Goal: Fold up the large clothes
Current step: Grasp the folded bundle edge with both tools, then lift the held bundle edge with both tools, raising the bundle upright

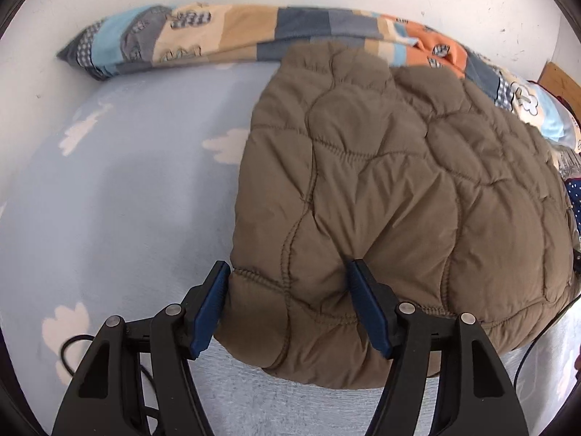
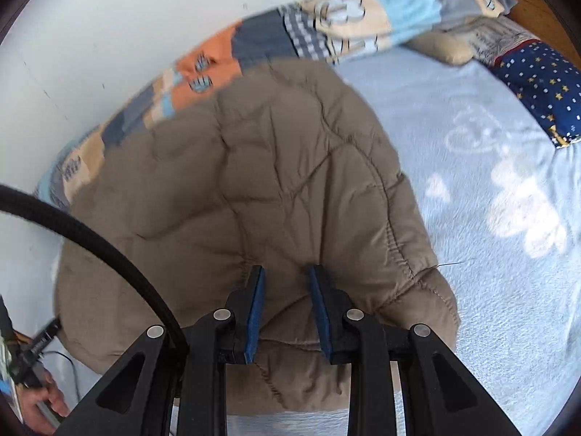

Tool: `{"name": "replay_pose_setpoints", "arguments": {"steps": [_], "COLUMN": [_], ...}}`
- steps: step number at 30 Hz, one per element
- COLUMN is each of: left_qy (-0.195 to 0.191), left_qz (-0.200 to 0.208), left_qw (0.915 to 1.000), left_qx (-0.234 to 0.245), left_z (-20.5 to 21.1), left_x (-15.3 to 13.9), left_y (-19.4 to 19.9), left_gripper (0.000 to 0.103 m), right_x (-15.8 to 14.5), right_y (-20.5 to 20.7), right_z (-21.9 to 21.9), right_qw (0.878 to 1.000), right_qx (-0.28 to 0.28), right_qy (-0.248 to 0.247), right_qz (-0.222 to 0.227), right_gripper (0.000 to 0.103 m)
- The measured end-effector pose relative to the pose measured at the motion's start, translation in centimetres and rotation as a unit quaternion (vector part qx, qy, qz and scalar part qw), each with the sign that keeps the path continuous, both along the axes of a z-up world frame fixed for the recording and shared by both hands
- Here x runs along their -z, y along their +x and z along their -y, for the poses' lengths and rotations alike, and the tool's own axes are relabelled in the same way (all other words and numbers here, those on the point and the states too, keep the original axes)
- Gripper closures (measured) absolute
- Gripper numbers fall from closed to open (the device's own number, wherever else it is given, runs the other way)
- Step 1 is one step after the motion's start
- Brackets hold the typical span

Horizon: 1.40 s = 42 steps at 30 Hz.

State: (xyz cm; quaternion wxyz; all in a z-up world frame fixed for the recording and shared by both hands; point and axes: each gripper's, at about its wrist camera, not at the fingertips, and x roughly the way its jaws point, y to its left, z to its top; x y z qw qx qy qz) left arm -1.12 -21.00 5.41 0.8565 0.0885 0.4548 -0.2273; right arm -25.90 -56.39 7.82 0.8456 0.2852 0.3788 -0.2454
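A brown quilted puffer jacket (image 1: 399, 189) lies folded into a thick bundle on a light blue bed; it also fills the middle of the right wrist view (image 2: 254, 181). My left gripper (image 1: 288, 269) is open wide, its blue-padded fingers either side of the jacket's near left corner, the padding bulging between them. My right gripper (image 2: 285, 272) is partly closed, with a fold of the jacket's near edge between its blue pads; the pads press into the fabric from both sides.
The light blue fleece sheet (image 1: 109, 200) with white clouds covers the bed. A patchwork quilt (image 1: 225, 32) is bunched along the white wall behind the jacket. A navy starred pillow (image 2: 541, 87) lies at the far right. A black cable (image 2: 90, 232) crosses at left.
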Motion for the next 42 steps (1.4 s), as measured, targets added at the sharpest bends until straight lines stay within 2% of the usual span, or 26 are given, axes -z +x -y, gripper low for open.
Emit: {"name": "replay_pose_setpoints", "arguments": {"steps": [4, 8, 9, 10, 12, 13, 15, 18, 20, 22, 27, 33, 35, 38, 42], "left_qy": [-0.019, -0.006, -0.01, -0.026, -0.051, -0.065, -0.082, -0.113, -0.112, -0.109, -0.068, -0.037, -0.04, -0.042, -0.071], "left_qz": [-0.043, -0.027, -0.025, -0.03, -0.029, -0.009, 0.017, 0.031, 0.022, 0.011, 0.005, 0.001, 0.001, 0.014, 0.044], "left_qw": [0.9988, 0.9996, 0.9996, 0.9992, 0.9983, 0.9978, 0.9964, 0.9929, 0.993, 0.9936, 0.9977, 0.9993, 0.9992, 0.999, 0.9965], "left_qx": [-0.01, -0.009, -0.01, -0.008, -0.008, -0.01, -0.015, -0.02, -0.029, -0.029, -0.007, 0.001, -0.002, -0.001, -0.004], "left_z": [-0.6, -0.2, -0.4, -0.8, -1.4, -2.0, -2.6, -3.4, -3.4, -3.0, -0.6, 0.5, 0.3, 0.2, -0.5], "left_x": [1.7, 1.4, 0.8, -0.1, -1.9, -3.4, -5.3, -6.8, -6.4, -5.5, -3.5, -1.7, -1.8, -3.0, -5.4], "left_y": [1.6, 1.3, 1.2, 1.2, 1.2, 1.1, 1.4, 2.3, 3.0, 3.5, 2.8, 2.3, 2.2, 2.0, 1.6], "left_gripper": [0.023, 0.022, 0.026, 0.035, 0.039, 0.039, 0.039, 0.039, 0.039, 0.039, 0.039, 0.038, 0.038, 0.039, 0.039], "right_x": [1.8, 3.1, 3.0, 2.8, 1.6, 0.7, -1.6, -4.9, -5.6, -4.8, -2.0, -0.2, 0.6, 0.0, -2.8], "right_y": [0.1, 0.8, 0.9, 1.0, 1.1, 0.8, 0.0, -1.1, -1.3, -0.9, -0.8, -0.1, 0.2, 0.0, -1.0], "right_z": [0.9, 0.8, 0.7, 0.7, 0.6, 0.6, 0.6, 0.9, 1.1, 1.8, 3.1, 3.4, 3.4, 3.3, 2.8], "right_qw": [1.0, 0.999, 0.999, 0.999, 0.999, 1.0, 0.999, 0.997, 0.996, 0.996, 0.999, 1.0, 1.0, 1.0, 0.999], "right_qx": [-0.006, -0.011, -0.012, -0.011, -0.007, -0.007, -0.014, -0.003, 0.001, 0.009, 0.026, 0.021, 0.016, 0.017, 0.021], "right_qy": [0.018, 0.014, 0.008, 0.007, 0.008, 0.009, 0.019, -0.015, -0.043, -0.054, -0.019, -0.013, -0.005, -0.004, -0.015], "right_qz": [-0.015, -0.03, -0.036, -0.04, -0.035, -0.024, 0.027, 0.077, 0.08, 0.071, 0.039, 0.009, -0.001, 0.0, 0.043], "right_gripper": [0.082, 0.082, 0.083, 0.082, 0.082, 0.079, 0.079, 0.079, 0.079, 0.079, 0.079, 0.079, 0.079, 0.079, 0.079]}}
